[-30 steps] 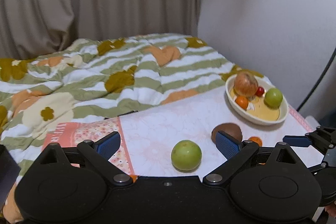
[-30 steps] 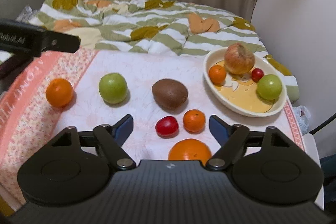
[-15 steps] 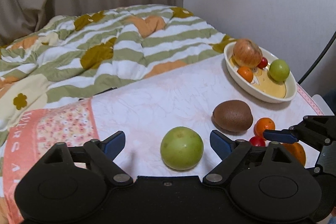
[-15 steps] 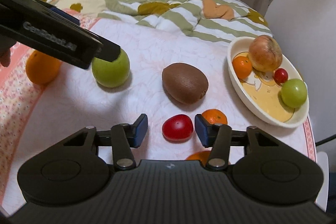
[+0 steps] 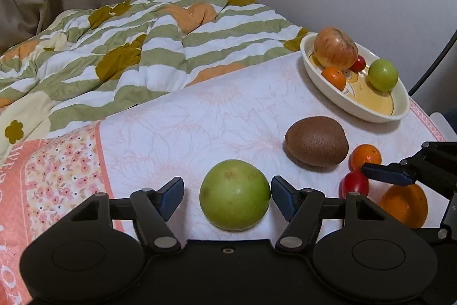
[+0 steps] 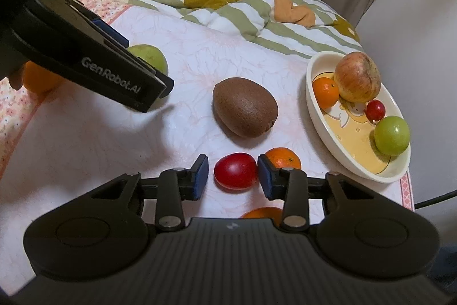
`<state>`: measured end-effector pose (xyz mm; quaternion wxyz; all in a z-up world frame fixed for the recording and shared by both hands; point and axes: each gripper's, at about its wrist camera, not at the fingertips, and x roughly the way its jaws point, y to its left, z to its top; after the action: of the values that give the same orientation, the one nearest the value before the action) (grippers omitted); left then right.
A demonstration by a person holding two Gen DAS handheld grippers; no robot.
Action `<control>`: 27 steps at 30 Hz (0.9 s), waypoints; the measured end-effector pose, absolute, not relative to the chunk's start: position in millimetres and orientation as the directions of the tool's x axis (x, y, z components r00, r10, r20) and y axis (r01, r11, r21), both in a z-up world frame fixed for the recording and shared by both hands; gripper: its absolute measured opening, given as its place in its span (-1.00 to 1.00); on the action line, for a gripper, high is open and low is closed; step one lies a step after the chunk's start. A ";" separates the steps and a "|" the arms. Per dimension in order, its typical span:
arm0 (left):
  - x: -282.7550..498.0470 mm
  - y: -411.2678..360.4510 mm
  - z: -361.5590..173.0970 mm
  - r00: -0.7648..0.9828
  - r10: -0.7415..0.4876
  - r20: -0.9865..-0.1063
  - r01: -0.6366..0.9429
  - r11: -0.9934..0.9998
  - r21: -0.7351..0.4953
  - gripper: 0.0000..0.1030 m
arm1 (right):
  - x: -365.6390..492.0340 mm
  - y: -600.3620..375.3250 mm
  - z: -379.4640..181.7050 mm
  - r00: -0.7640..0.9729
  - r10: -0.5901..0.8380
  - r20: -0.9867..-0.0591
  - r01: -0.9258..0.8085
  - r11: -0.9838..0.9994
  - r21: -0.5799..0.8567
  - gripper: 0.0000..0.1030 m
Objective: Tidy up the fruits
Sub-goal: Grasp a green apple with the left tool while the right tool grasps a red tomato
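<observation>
While both grippers stand unclenched, the green apple [image 5: 234, 195] is bracketed by the left gripper [image 5: 227, 195] and the red tomato [image 6: 235, 170] by the right gripper [image 6: 232, 177]; farther off, the bowl [image 6: 315, 110] is seen at the tablecloth's [image 6: 182, 59] right edge.

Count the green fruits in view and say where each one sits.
2. One green fruit lies on the cloth between the open fingers of the left gripper. The other green fruit sits in the bowl, near its front rim. None seem hidden.
</observation>
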<state>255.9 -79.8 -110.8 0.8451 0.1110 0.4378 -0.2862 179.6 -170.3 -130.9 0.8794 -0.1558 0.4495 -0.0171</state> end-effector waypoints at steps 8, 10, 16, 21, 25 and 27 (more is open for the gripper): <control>251.3 -80.4 -113.9 0.438 -0.401 -0.804 0.600 0.797 -0.070 0.12 | 177.1 -163.8 -135.5 0.606 -0.211 -0.767 -0.118 0.930 -0.349 -0.06; 249.4 -80.8 -113.7 0.442 -0.399 -0.803 0.601 0.797 -0.065 0.12 | 176.9 -163.4 -136.3 0.609 -0.214 -0.764 -0.119 0.928 -0.354 -0.06; 246.3 -71.8 -112.2 0.443 -0.394 -0.805 0.585 0.808 -0.074 0.12 | 175.8 -164.6 -135.4 0.613 -0.207 -0.763 -0.111 0.933 -0.342 -0.08; 241.8 -66.6 -107.1 0.453 -0.393 -0.800 0.576 0.814 -0.074 0.12 | 173.0 -164.4 -132.8 0.618 -0.199 -0.761 -0.108 0.937 -0.332 -0.08; 237.1 -65.1 -99.3 0.465 -0.399 -0.790 0.573 0.816 -0.075 0.12 | 170.7 -164.8 -127.3 0.625 -0.193 -0.756 -0.102 0.940 -0.324 -0.08; 234.3 -63.6 -94.5 0.473 -0.403 -0.783 0.572 0.817 -0.074 0.12 | 168.9 -164.7 -122.7 0.632 -0.190 -0.751 -0.098 0.942 -0.321 -0.08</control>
<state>234.3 -63.6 -94.5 0.8526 0.0993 0.4261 -0.2858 168.9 -164.7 -122.7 0.8875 -0.1684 0.4281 -0.0259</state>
